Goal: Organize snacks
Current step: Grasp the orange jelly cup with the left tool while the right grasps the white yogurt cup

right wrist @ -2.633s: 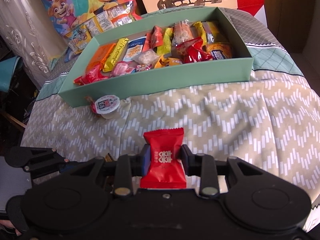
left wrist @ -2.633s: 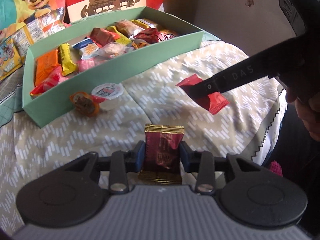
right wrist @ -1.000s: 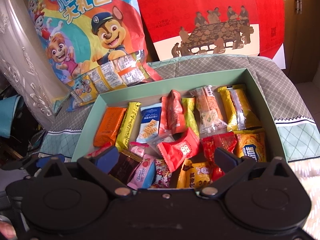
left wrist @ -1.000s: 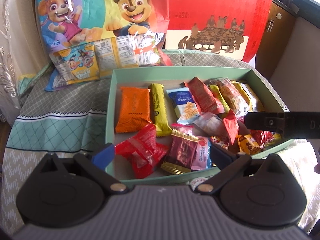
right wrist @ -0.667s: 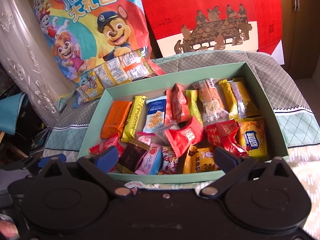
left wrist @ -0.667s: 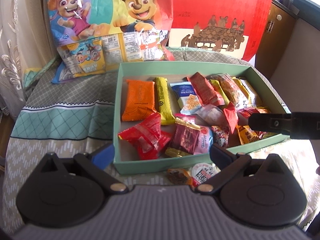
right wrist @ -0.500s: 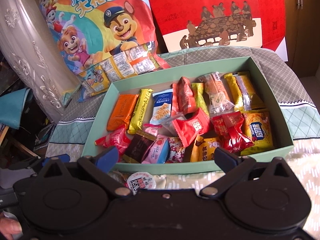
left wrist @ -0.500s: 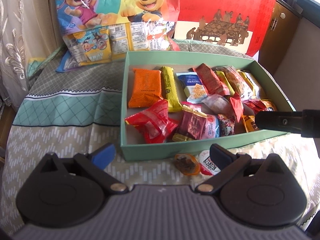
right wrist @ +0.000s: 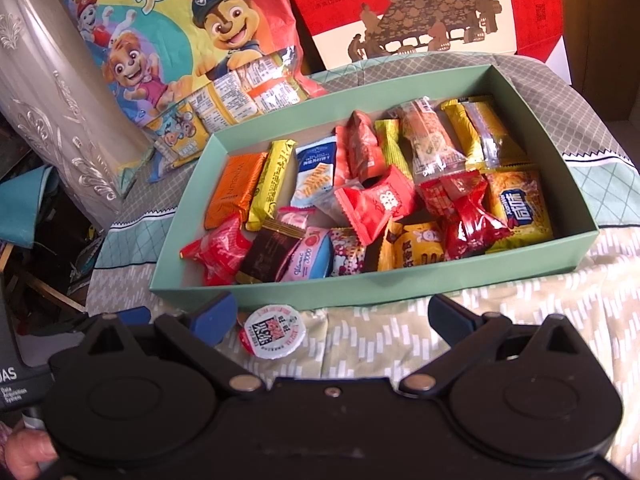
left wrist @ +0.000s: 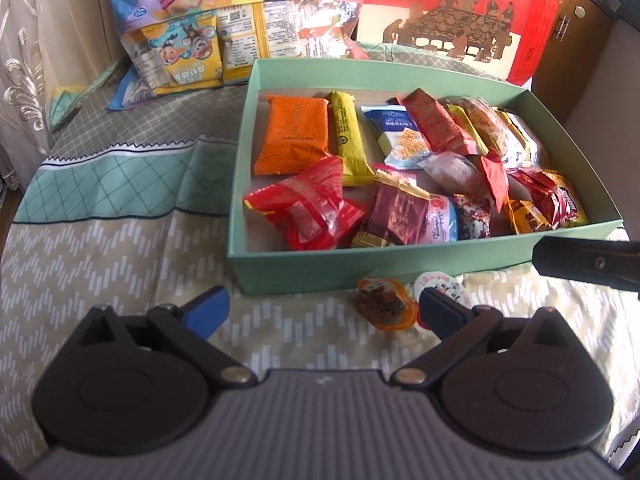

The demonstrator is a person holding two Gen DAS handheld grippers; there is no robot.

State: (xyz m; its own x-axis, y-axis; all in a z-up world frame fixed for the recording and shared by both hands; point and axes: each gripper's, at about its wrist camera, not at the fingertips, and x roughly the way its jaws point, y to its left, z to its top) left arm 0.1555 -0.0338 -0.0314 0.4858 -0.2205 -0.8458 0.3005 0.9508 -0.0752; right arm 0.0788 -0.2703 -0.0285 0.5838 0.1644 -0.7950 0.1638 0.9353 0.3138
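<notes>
"3000" on pink-blue candy wrapper (right wrist: 309, 258), "大礼包" on cartoon bag (right wrist: 176, 20)

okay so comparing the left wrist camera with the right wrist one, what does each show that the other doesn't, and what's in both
Only the left wrist view shows the orange jelly cup clearly, beside the white-lidded cup, plus the right gripper's finger crossing in. Only the right wrist view shows the yellow biscuit packet face-up and a hand at the lower left corner. Both show the green box full of snacks, with each view's own gripper open and empty.

patterned cloth (left wrist: 100, 240) covers the bench; pale curtain (right wrist: 44, 120) at nine o'clock, brown cabinet (left wrist: 568, 28) at two o'clock, bright daylight.
</notes>
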